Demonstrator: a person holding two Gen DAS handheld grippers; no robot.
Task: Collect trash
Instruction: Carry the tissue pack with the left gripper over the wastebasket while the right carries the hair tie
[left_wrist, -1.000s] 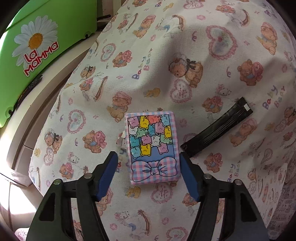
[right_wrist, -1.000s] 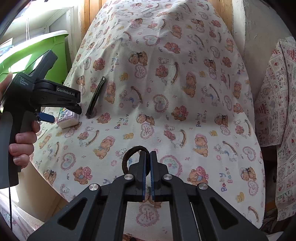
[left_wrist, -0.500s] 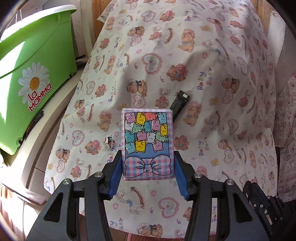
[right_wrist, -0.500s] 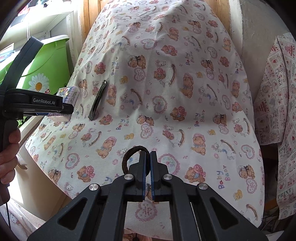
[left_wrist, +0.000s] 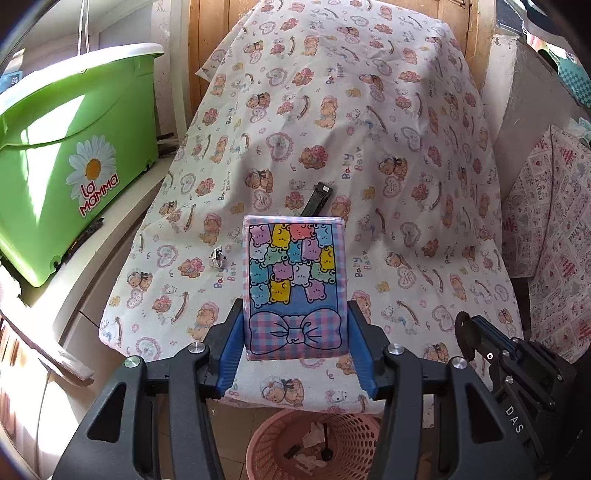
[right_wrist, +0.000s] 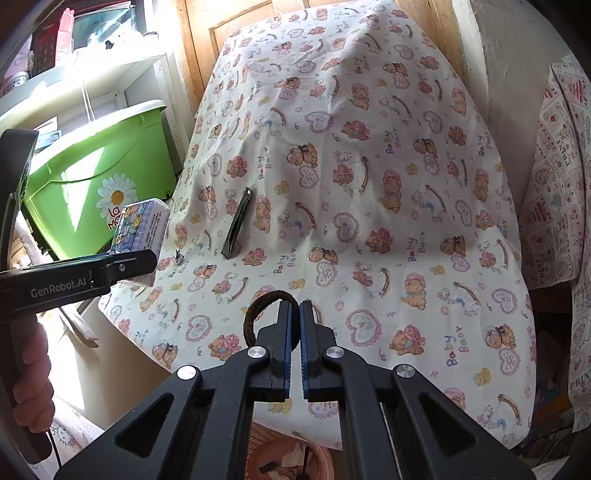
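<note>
My left gripper (left_wrist: 295, 347) is shut on a pastel tissue packet (left_wrist: 293, 280) printed with bears and a bow, held in the air over the near edge of the bear-print cloth (left_wrist: 369, 147). The packet also shows in the right wrist view (right_wrist: 142, 229). My right gripper (right_wrist: 294, 332) is shut on a dark brown hair tie (right_wrist: 258, 312) near the cloth's front edge. A pink mesh basket (left_wrist: 354, 428) with scraps inside stands on the floor below both grippers; it also shows in the right wrist view (right_wrist: 258, 446). A black wrapper (right_wrist: 236, 225) and a small crumpled scrap (left_wrist: 218, 256) lie on the cloth.
A green tub (left_wrist: 74, 166) with a daisy logo stands on a ledge at the left. A second patterned cloth (left_wrist: 546, 240) hangs at the right. A wooden panel (right_wrist: 199, 48) stands behind the covered surface.
My left gripper closed on the tissue packet, lifted it off the cloth and drew back over the basket. My right gripper kept hold of the hair tie and also pulled back.
</note>
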